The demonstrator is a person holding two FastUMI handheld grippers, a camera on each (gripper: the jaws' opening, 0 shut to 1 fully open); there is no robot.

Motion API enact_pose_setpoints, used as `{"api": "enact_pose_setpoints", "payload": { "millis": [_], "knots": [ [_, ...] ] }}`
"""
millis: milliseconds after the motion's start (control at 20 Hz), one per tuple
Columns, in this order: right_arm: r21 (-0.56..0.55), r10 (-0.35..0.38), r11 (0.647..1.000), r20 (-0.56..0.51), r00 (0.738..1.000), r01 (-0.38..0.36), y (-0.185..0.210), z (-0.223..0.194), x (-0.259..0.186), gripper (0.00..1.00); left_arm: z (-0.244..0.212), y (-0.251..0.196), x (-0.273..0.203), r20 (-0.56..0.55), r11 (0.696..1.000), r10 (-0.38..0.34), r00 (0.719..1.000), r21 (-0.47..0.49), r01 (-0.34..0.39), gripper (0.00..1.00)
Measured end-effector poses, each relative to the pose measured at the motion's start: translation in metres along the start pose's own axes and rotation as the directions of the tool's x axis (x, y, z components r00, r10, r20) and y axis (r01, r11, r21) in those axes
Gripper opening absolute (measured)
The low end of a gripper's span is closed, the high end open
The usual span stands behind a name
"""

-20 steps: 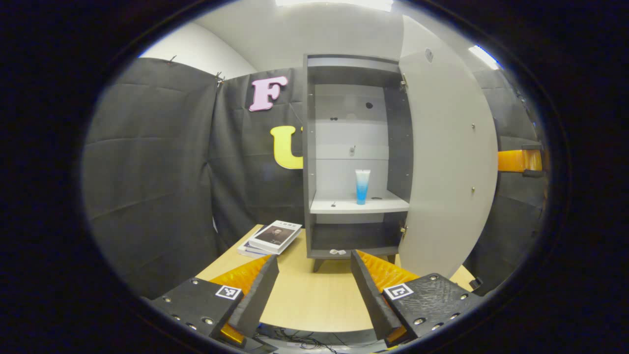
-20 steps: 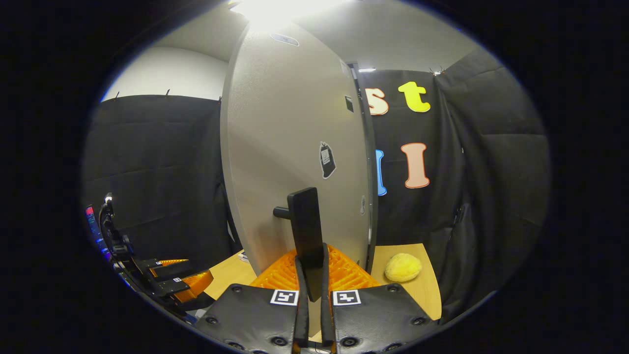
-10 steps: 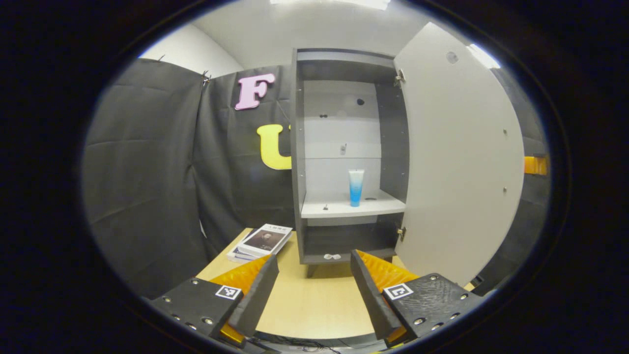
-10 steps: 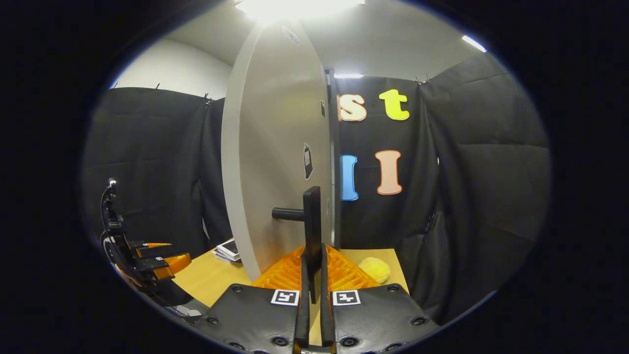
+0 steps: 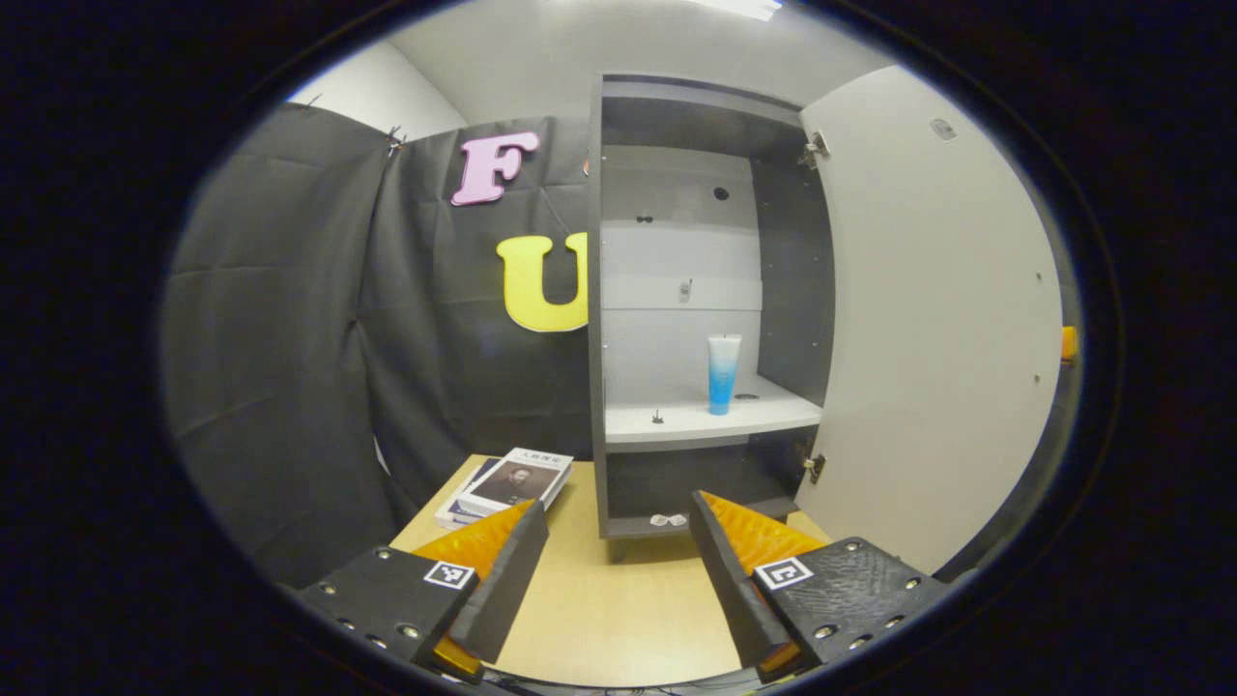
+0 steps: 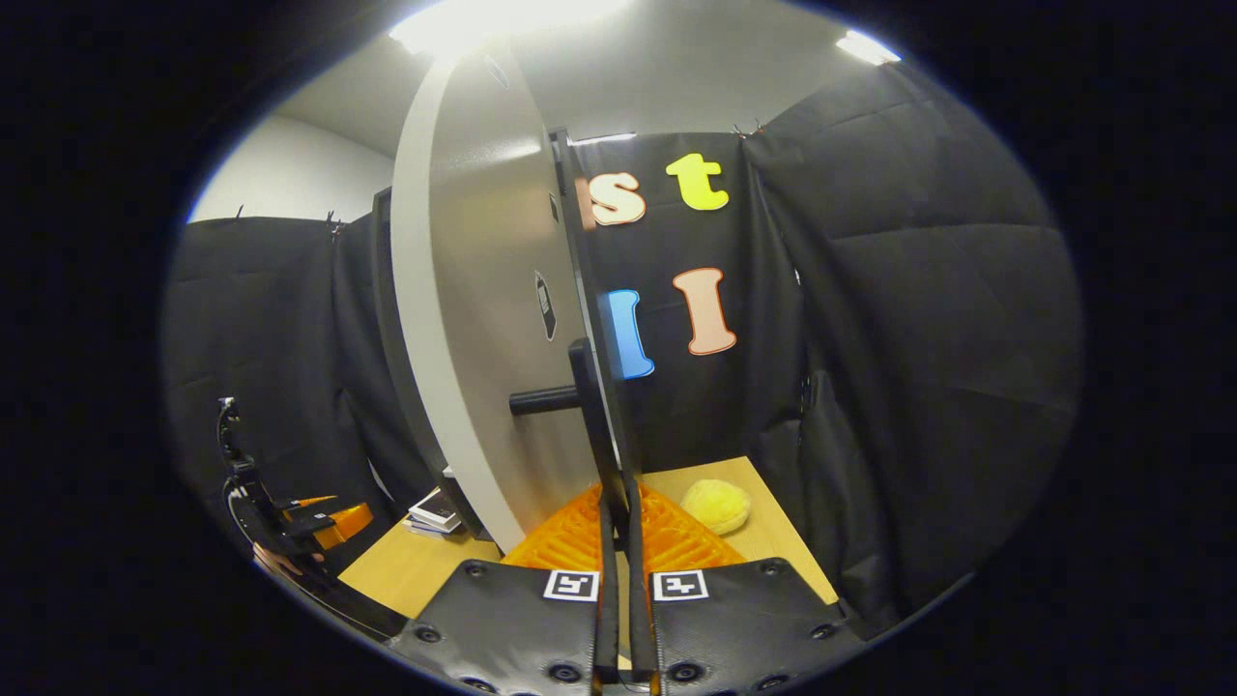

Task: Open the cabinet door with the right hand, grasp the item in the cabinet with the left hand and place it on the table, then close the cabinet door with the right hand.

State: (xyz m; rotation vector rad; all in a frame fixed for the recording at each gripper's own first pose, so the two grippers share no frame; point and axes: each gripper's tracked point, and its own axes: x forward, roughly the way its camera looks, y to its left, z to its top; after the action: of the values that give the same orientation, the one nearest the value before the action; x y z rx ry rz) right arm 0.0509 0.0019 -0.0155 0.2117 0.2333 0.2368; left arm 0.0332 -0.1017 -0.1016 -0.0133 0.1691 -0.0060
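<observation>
Swung wider since a second ago, the cabinet door [image 5: 928,319] stands open, its handle [image 6: 591,416] clamped between the right gripper [image 6: 618,541] fingers. Left gripper [image 5: 618,561] fingers spread wide above the table [image 5: 599,599], well short of the blue tube [image 5: 722,373] upright on the cabinet [image 5: 696,290] shelf.

A recording booth: black cloth walls [image 5: 280,338] hang around a wooden tabletop [image 5: 618,619] carrying a small open cabinet [image 5: 696,290], books [image 5: 507,483] and a yellow sponge [image 6: 716,506].

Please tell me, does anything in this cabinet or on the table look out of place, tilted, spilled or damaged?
Nothing stands out. The tube stands upright on the shelf, the cabinet door hangs open on its hinges, and the books lie stacked on the table.
</observation>
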Motion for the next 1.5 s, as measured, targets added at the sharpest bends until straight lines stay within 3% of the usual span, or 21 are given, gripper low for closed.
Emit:
{"api": "enact_pose_setpoints", "payload": {
  "millis": [250, 400, 550, 700, 750, 900, 950, 1100, 1150, 1200, 1300, 1500],
  "knots": [
    [0.033, -0.127, 0.991, -0.007, 0.992, 0.127, -0.013, -0.005, -0.02, 0.1, 0.012, -0.001, 0.037, 0.013, 0.996, -0.085, 0.996, 0.013, 0.085, 0.87],
    [0.055, -0.253, 0.966, 0.008, 0.968, 0.252, -0.034, 0.0, -0.047, 0.0, 0.027, -0.004, 0.048, 0.038, 0.991, -0.133, 0.99, 0.028, 0.132, 0.87],
    [0.09, -0.371, 0.925, 0.025, 0.928, 0.368, -0.053, 0.006, -0.079, 0.04, 0.04, -0.02, 0.063, 0.065, 0.98, -0.197, 0.978, 0.008, 0.197, 0.87],
    [0.044, -0.508, 0.861, 0.001, 0.862, 0.507, -0.087, 0.0, -0.094, 0.0, 0.066, -0.04, 0.074, 0.104, 0.97, -0.242, 0.965, -0.001, 0.243, 0.87],
    [0.039, -0.534, 0.845, -0.006, 0.846, 0.534, -0.098, 0.001, -0.096, 0.04, 0.073, -0.048, 0.077, 0.111, 0.965, -0.259, 0.959, -0.001, 0.261, 0.87],
    [0.101, -0.539, 0.84, 0.035, 0.841, 0.534, -0.112, 0.019, -0.085, 0.0, 0.094, -0.063, 0.094, 0.128, 0.96, -0.279, 0.952, 0.028, 0.278, 0.89],
    [0.117, -0.537, 0.84, 0.044, 0.842, 0.53, -0.119, 0.023, -0.077, 0.18, 0.097, -0.068, 0.101, 0.128, 0.961, -0.278, 0.952, 0.039, 0.275, 0.87],
    [0.115, -0.567, 0.821, 0.047, 0.822, 0.559, -0.157, 0.024, -0.055, 0.18, 0.101, -0.079, 0.132, 0.115, 0.966, -0.259, 0.959, 0.034, 0.257, 0.87],
    [0.104, -0.569, 0.82, 0.04, 0.821, 0.563, -0.165, 0.021, -0.046, 0.18, 0.103, -0.083, 0.142, 0.109, 0.968, -0.25, 0.962, 0.021, 0.249, 0.92],
    [0.094, -0.576, 0.815, 0.029, 0.817, 0.572, -0.176, 0.019, -0.038, 0.18, 0.105, -0.089, 0.152, 0.103, 0.97, -0.241, 0.965, 0.006, 0.241, 0.87],
    [0.077, -0.577, 0.815, 0.022, 0.817, 0.574, -0.189, 0.022, -0.018, 0.3, 0.11, -0.102, 0.174, 0.101, 0.97, -0.241, 0.965, -0.022, 0.244, 0.87],
    [-0.021, -0.577, 0.815, 0.051, 0.815, 0.579, -0.212, 0.029, 0.015, 0.37, 0.12, -0.129, 0.218, 0.103, 0.972, -0.231, 0.968, -0.011, 0.233, 0.89]
  ]
}}
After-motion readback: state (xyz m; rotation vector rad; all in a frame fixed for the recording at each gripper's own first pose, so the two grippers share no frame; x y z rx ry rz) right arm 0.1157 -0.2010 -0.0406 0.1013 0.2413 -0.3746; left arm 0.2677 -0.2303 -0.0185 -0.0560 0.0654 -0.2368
